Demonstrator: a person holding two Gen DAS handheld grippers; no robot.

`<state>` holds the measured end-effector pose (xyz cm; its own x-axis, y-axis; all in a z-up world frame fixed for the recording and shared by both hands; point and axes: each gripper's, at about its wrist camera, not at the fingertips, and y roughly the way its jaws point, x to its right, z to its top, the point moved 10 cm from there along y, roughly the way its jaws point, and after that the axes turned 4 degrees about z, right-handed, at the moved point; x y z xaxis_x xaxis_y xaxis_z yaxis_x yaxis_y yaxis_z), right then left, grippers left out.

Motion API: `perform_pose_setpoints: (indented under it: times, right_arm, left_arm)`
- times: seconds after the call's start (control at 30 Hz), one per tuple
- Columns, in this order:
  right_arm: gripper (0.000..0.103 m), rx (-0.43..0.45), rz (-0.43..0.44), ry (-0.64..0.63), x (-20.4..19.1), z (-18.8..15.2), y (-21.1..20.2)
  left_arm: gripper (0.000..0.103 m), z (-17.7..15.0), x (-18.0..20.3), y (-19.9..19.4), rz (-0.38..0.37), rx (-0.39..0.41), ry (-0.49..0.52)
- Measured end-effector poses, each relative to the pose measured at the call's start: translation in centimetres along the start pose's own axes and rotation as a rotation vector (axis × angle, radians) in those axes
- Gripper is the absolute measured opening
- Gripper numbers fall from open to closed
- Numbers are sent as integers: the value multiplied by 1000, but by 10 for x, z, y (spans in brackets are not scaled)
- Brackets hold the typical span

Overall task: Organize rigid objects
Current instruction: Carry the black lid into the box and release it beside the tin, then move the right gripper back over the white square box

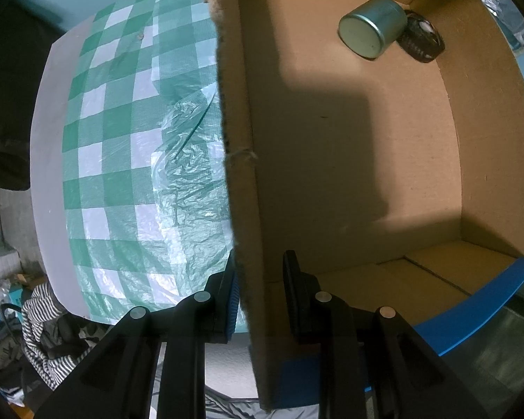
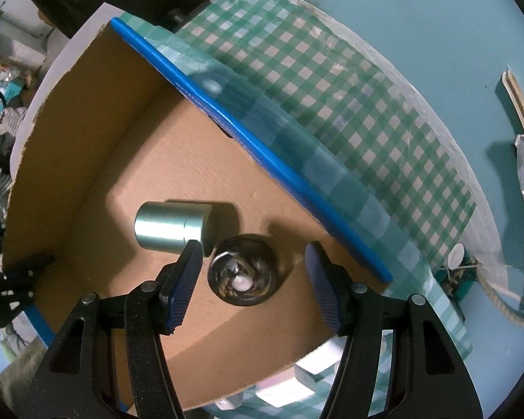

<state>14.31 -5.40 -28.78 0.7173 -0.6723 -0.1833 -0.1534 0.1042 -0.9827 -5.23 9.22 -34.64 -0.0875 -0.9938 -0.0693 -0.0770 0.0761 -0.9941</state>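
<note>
Left gripper (image 1: 260, 293) is clamped shut on the box wall (image 1: 242, 188). Right gripper (image 2: 251, 281) is half open, holding nothing, with the dark jar (image 2: 242, 274) below between its fingers and the tin (image 2: 173, 227) just beside.

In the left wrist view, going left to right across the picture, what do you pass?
Striped cloth → checked tablecloth → torn cardboard box wall → metal tin lying on its side → dark round dish.

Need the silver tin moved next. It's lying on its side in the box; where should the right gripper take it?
Grip the silver tin across its curved wall from above, the right gripper turned so its fingers straddle the roll axis, clear of the dark glass dish that looks to touch its lid end.
</note>
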Motion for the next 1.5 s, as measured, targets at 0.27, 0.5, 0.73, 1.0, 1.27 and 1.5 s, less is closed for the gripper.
perform_pose_setpoints:
  times: [0.27, 0.5, 0.73, 1.0, 1.27, 1.5]
  right_arm:
    - [64, 21, 10, 9, 1, -4, -14]
    - [64, 51, 17, 29, 0, -11, -31]
    - [64, 79, 15, 42, -3, -24, -55]
    - [69, 141, 6, 37, -6, -40, -91]
    - [69, 189, -4, 85, 7, -62, -113]
    - [69, 195, 6, 149, 23, -86, -117]
  left_arm:
    - [23, 1, 1, 0, 1, 0, 3]
    - [23, 3, 5, -1, 5, 0, 10]
    - [23, 2, 7, -2, 2, 1, 13]
    - [23, 2, 5, -3, 3, 1, 17]
    - [23, 1, 4, -4, 2, 1, 22]
    - [23, 2, 6, -3, 0, -1, 22]
